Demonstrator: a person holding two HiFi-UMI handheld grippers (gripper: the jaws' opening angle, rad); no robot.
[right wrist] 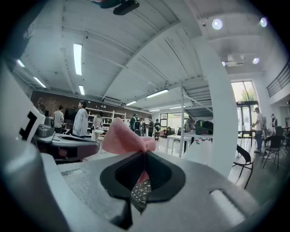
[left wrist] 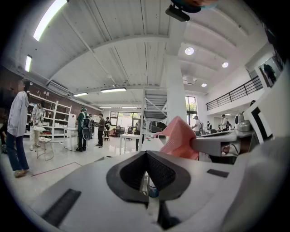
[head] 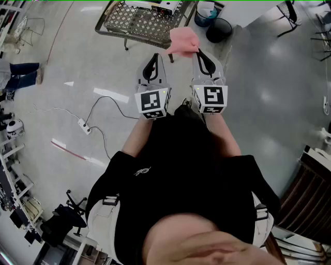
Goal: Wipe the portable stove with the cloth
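A pink cloth (head: pixel 183 41) is pinched in my right gripper (head: pixel 199 52), which is shut on it and held out level over the floor. In the right gripper view the cloth (right wrist: pixel 122 136) bunches up out of the closed jaws of that gripper (right wrist: pixel 145 153). My left gripper (head: pixel 154 56) is held just to its left, shut with nothing in it. The left gripper view shows my left gripper (left wrist: pixel 146 153) with its jaws together and bare, and the cloth (left wrist: pixel 181 138) off to the right. I cannot make out a stove in any view.
A metal table with a mesh top (head: pixel 139 23) stands ahead of the grippers. A black bin (head: pixel 219 29) and a blue bucket (head: pixel 205 15) sit beside it. A power strip with cable (head: pixel 84 126) lies on the floor at left. People (left wrist: pixel 18 131) stand far off.
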